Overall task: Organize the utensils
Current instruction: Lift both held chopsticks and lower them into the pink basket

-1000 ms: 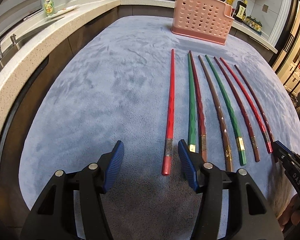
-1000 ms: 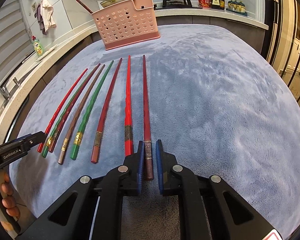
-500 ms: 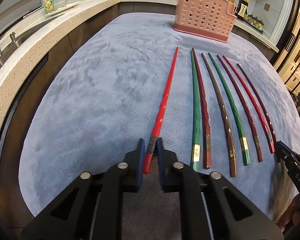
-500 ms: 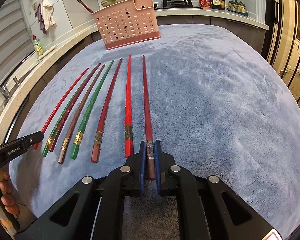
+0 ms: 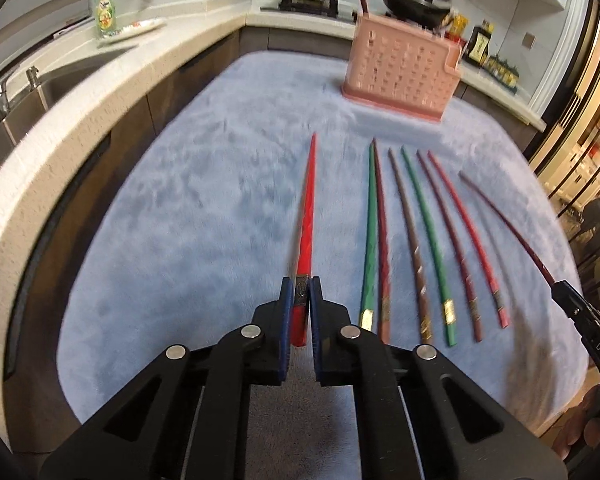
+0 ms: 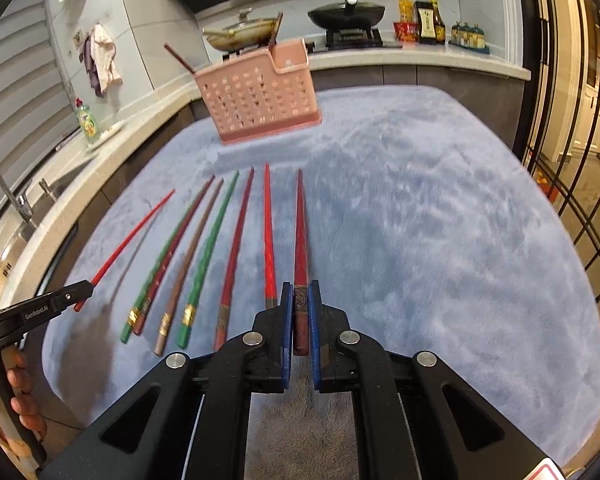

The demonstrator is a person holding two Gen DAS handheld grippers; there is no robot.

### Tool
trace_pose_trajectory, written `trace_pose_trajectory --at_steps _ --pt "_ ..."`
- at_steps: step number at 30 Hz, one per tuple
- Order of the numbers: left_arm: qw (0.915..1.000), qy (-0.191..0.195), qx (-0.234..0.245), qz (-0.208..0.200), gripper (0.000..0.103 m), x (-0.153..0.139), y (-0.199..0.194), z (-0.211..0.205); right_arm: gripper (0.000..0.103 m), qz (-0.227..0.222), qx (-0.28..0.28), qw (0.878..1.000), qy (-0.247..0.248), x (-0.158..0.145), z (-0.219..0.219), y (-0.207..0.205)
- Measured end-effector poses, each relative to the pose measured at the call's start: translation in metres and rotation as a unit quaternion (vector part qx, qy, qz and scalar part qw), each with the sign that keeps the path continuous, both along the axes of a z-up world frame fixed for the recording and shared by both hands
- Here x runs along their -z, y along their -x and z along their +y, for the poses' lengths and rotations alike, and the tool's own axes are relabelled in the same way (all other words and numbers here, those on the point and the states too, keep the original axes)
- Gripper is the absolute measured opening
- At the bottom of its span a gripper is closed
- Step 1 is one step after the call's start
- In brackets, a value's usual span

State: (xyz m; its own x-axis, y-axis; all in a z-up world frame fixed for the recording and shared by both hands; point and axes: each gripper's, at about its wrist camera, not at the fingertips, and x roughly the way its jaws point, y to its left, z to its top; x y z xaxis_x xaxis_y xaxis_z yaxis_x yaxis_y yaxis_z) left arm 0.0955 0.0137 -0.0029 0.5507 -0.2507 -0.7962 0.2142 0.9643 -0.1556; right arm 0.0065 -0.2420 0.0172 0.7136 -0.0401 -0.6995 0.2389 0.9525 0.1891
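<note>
1. the left gripper [image 5: 301, 300] is shown clenched on the thick end of a bright red chopstick [image 5: 306, 216]; a second ago its jaws stood wide apart with that stick lying on the grey-blue mat [image 5: 180, 216] between them, so the jaws have just been closing onto it.
2. the right gripper [image 6: 300, 304] is shown clamped on the banded end of a dark red chopstick [image 6: 301, 232], a grip already in place in the earlier frames.
3. both held sticks are now raised clear of the mat, tips pointing toward the pink perforated holder [image 5: 404, 76] at the far edge; in the earlier frames both lay flat in the row.
4. six chopsticks [image 5: 420, 240] are left lying side by side on the mat between the two lifted ones, handles toward the camera.
5. the change is judged to mark the end of the pick-up step; carriage to the holder is judged to come next.
6. in the left wrist view the holder's interior is blurred, and the right gripper is seen only as a black tip at the right edge.
7. in the right wrist view two sticks are seen already standing in the holder [image 6: 260, 96], and a hand [image 6: 8, 396] is seen gripping the left tool's handle; the shadow under the raised bright red stick is also made visible there.
</note>
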Motion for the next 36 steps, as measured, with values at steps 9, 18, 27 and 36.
trace_pose_trajectory --at_steps 9,18,27,36 --pt "0.9980 0.034 -0.009 -0.052 0.007 -0.064 -0.013 0.010 0.007 -0.073 0.021 0.997 0.013 -0.067 -0.023 -0.007" --pt "0.9941 0.051 -0.010 -0.095 0.007 -0.118 -0.044 0.007 0.007 -0.116 0.025 0.993 0.009 -0.109 -0.040 -0.031" --pt "0.9892 0.053 -0.002 -0.137 0.007 -0.168 -0.088 -0.018 0.007 -0.160 0.016 0.987 0.000 -0.153 -0.049 -0.070" --pt "0.9733 0.080 0.005 -0.215 0.007 -0.245 -0.134 -0.055 0.007 -0.235 0.006 0.972 -0.012 -0.217 -0.058 -0.139"
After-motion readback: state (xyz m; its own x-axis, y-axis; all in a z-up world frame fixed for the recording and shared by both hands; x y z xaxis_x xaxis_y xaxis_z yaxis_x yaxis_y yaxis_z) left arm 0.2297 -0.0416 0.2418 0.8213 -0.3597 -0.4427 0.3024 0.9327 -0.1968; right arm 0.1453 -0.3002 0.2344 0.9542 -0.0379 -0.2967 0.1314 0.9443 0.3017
